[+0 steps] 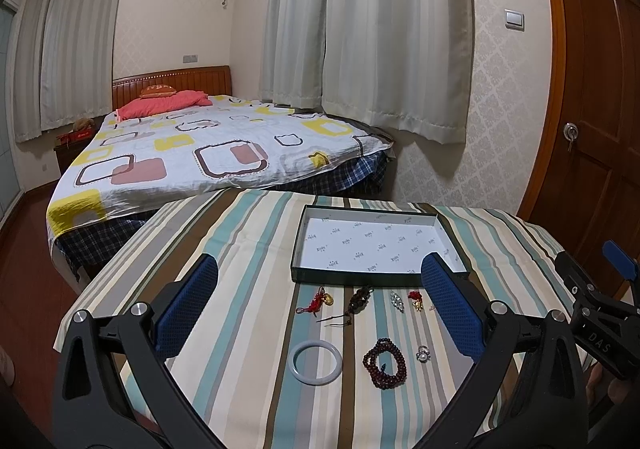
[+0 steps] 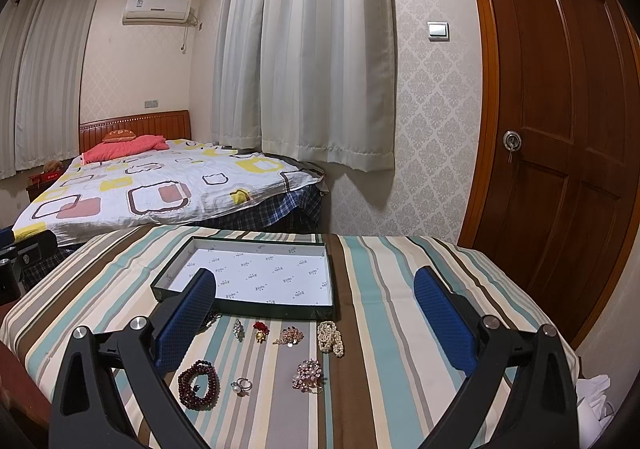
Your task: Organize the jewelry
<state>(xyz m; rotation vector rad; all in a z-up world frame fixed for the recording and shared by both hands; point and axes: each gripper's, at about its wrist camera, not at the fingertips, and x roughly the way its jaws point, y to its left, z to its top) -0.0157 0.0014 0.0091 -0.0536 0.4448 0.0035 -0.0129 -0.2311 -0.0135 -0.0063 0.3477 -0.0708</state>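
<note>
A shallow dark box (image 1: 298,245) (image 2: 332,281) with white printed lining stands empty on the striped tablecloth. In front of it lie jewelry pieces: a white jade bangle (image 1: 297,371), dark red bead bracelet (image 1: 385,368) (image 2: 199,382), pearl ring (image 1: 422,354) (image 2: 241,386), red-tassel gold charm (image 1: 320,300), brown bead pendant (image 1: 358,299), crystal brooch (image 1: 397,301) (image 2: 239,329), small red-gold charm (image 1: 416,300) (image 2: 261,331), gold brooch (image 2: 290,337), pearl strand (image 2: 330,338), pink flower brooch (image 2: 307,376). My left gripper (image 1: 320,301) and right gripper (image 2: 316,309) hover open and empty above them.
The striped table (image 1: 240,249) has edges at left, right and far side. A bed (image 1: 200,153) stands beyond it, curtains behind, a wooden door (image 2: 560,129) at right. The right gripper's body (image 1: 600,309) shows at the right edge of the left wrist view.
</note>
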